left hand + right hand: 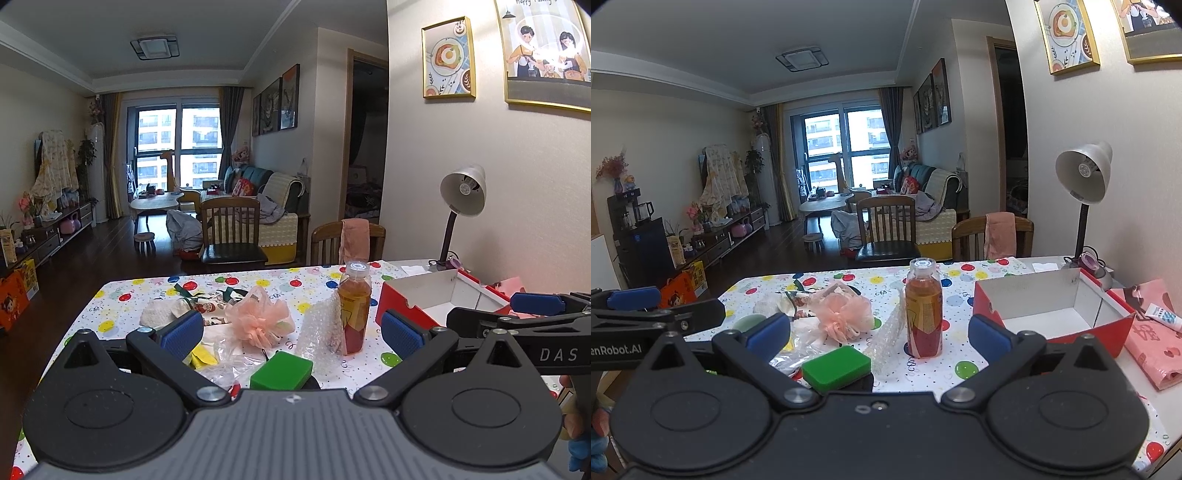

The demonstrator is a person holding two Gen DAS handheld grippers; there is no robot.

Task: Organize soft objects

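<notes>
A peach mesh bath pouf [258,319] [842,314] lies mid-table beside a strip of bubble wrap [319,332] [888,332], clear plastic film [229,354] and a white fluffy cloth [159,314]. A green block [281,371] [836,367] sits near the front edge. An empty red box with white inside [436,302] [1052,314] stands at the right. My left gripper [291,332] hovers open above the near clutter, nothing between its blue pads. My right gripper [879,332] is open too, level with the bottle.
An orange drink bottle [354,310] [923,310] stands upright between the soft items and the box. A desk lamp [1084,177] rises at the back right. A pink bag [1156,343] with a small tube [1161,315] lies right of the box. Wooden chairs [232,229] stand behind the table.
</notes>
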